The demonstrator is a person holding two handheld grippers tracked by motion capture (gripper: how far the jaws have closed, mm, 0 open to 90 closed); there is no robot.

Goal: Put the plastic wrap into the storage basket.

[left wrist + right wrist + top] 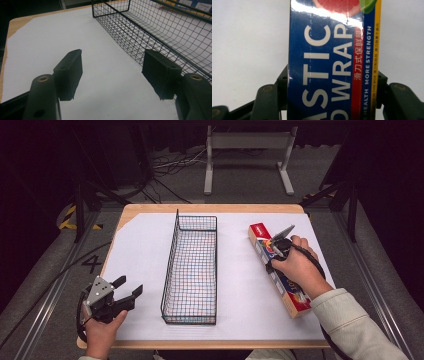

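Plastic wrap box (pixel 278 269), long and narrow, lies flat on the white-covered worktop (pixel 142 250), to the right of the black wire basket (pixel 191 270) and well apart from it. The box runs at a slant, its red end pointing away from the person and toward the basket's far end.

The right hand-held gripper (pixel 272 251) comes down across the far half of the box. In the right gripper view the black jaws stand on either side of the box's width, right against its long edges, with the blue printed face (pixel 329 65) between them. They look closed onto the box, though how firmly they press cannot be told.

The left hand-held gripper (pixel 131 286) rests released, jaws spread wide with nothing between them, to the left of the basket and near the worktop's front edge.

As a judgement: the box is probably light thin cardboard, stiff along its length but easily dented if squeezed hard. Its glossy print may be slippery. A hold nearer the middle of its length should stop the far end drooping or swinging; gripping across the narrow width, as here, suits the jaws' span.
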